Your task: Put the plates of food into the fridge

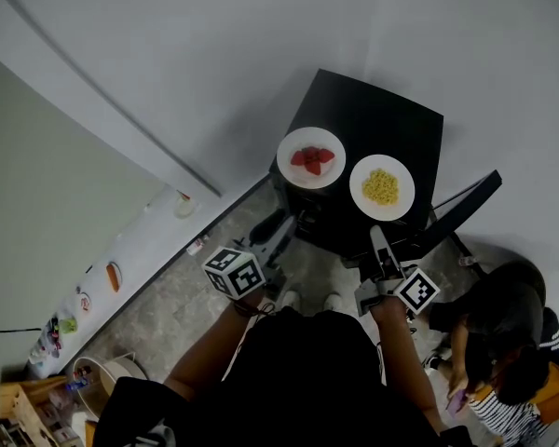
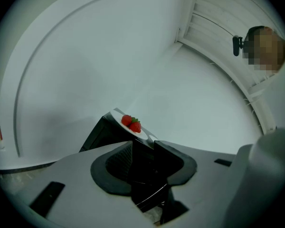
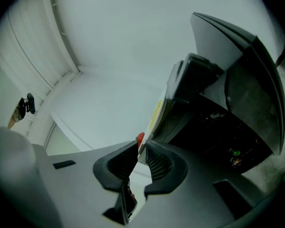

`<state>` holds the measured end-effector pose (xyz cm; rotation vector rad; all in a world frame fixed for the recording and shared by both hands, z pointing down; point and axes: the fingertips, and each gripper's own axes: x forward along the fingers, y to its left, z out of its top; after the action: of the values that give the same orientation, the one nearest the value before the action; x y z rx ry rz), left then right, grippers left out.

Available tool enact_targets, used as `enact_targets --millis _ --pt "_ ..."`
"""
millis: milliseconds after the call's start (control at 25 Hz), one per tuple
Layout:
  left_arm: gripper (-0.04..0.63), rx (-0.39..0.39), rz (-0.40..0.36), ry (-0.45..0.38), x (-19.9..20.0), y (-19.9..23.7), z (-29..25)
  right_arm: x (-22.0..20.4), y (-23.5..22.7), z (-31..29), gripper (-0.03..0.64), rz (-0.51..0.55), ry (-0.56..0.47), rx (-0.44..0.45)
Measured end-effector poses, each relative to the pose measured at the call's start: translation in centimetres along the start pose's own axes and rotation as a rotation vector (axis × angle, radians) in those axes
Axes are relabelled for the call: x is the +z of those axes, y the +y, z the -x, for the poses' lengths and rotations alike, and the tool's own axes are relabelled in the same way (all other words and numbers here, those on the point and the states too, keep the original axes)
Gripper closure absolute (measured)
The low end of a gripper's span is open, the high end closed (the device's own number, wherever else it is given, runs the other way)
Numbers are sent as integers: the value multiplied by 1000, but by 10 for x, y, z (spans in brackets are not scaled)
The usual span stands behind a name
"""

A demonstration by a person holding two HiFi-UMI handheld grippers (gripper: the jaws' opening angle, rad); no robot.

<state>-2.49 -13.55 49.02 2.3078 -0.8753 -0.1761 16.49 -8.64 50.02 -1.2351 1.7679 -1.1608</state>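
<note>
Two white plates rest on top of a low black fridge (image 1: 382,110). The left plate (image 1: 310,157) carries red strawberries (image 2: 131,122); the right plate (image 1: 382,186) carries yellow corn (image 3: 156,110). My left gripper (image 1: 284,223) hangs just short of the strawberry plate's near rim (image 2: 149,137), open, with nothing between its fingers. In the left gripper view, that gripper (image 2: 143,144) points level at the plate. My right gripper (image 1: 379,236) is rolled onto its side, so the corn plate looks edge-on, and is shut (image 3: 141,148) on that plate's near rim.
The fridge's black door (image 1: 466,203) stands swung open to the right, with the dark inside (image 3: 228,141) below the plates. A person (image 1: 503,343) crouches on the floor at the right. A white ledge (image 1: 93,287) with small items runs along the left wall.
</note>
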Motion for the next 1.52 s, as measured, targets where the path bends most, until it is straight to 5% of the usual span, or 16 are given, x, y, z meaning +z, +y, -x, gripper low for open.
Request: enact_targets --millis 440,1280,1520 --pt "569 0 -21 -20 -4 -5 11 7 -8 -13 537 -158 -35 39" --pt "572 -53 -81 24 -9 -18 -3 16 -19 -20 568 -333 -101 34" --pt "572 -51 -205 54 -9 -26 -8 12 -16 -16 572 -338 -83 46"
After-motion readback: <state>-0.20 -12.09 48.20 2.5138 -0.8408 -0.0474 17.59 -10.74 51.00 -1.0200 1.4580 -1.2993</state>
